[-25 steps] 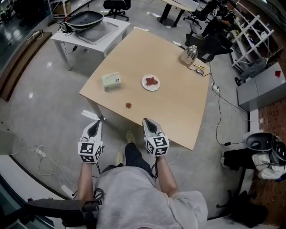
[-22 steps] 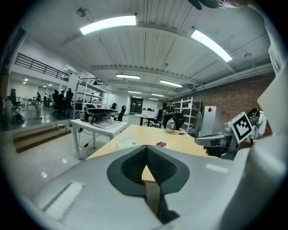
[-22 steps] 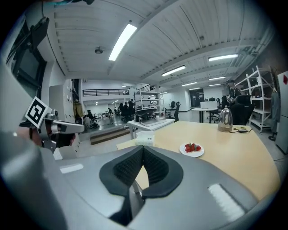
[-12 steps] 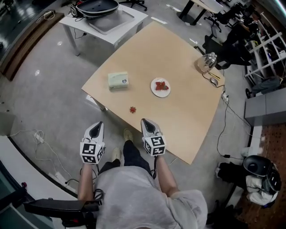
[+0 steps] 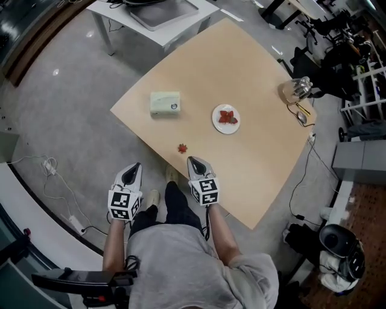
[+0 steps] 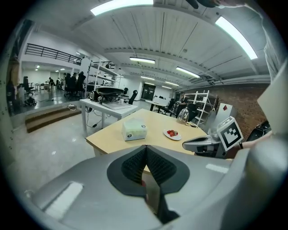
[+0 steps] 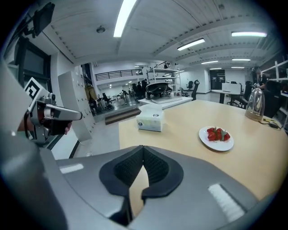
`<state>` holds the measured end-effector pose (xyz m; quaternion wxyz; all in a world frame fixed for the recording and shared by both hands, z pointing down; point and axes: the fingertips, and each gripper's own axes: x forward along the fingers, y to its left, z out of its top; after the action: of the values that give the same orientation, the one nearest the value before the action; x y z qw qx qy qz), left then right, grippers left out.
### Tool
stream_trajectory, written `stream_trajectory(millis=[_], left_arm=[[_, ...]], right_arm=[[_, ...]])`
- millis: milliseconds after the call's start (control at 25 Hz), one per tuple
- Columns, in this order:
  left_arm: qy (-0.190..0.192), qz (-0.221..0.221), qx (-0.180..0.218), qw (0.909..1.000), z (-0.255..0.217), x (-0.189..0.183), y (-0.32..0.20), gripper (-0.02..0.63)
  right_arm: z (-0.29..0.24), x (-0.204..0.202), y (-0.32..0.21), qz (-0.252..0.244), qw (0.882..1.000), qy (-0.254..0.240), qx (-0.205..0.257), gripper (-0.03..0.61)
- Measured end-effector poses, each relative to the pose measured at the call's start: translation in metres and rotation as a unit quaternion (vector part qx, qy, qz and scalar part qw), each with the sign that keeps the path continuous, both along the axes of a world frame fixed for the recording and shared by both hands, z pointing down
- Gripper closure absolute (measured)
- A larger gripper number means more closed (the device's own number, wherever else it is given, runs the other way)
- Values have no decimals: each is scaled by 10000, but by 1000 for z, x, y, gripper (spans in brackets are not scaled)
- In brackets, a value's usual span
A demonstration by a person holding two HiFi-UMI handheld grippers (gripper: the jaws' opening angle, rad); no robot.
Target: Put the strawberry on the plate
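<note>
A small loose strawberry (image 5: 182, 148) lies near the front edge of the wooden table (image 5: 253, 151). Further back, a white plate (image 5: 217, 122) holds a few strawberries; the same plate (image 7: 204, 137) shows at the right in the right gripper view. My right gripper (image 5: 193, 160) is shut and empty, its tip at the table's front edge just to the right of the loose strawberry. My left gripper (image 5: 134, 166) is shut and empty too, over the floor, left of the table edge. The loose strawberry is hidden in both gripper views.
A pale green tissue box (image 5: 164, 103) sits on the table to the left of the plate. A glass jar (image 5: 295, 90) and cables lie at the far right corner. A white side table (image 5: 158, 18) stands beyond. The person's legs and feet are below the grippers.
Both grippers have come down and forward toward the table's front edge, the right one more. The view has shifted, so the table now sits lower and more to the right.
</note>
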<state>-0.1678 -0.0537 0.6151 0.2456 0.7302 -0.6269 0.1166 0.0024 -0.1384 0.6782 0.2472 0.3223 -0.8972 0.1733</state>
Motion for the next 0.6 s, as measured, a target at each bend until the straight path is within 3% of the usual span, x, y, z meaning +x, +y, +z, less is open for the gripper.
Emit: stream_trajectory(millis=[160,600], left_arm=[[50,-148,-126,9998,9,-2,0,594],[120,-644,-344,9973,22,-21,14,594]], right_arm=[[18,-3,-10,-132,9997,109,-145,571],[67,-23,-22,-668,9955,465,-484,462]])
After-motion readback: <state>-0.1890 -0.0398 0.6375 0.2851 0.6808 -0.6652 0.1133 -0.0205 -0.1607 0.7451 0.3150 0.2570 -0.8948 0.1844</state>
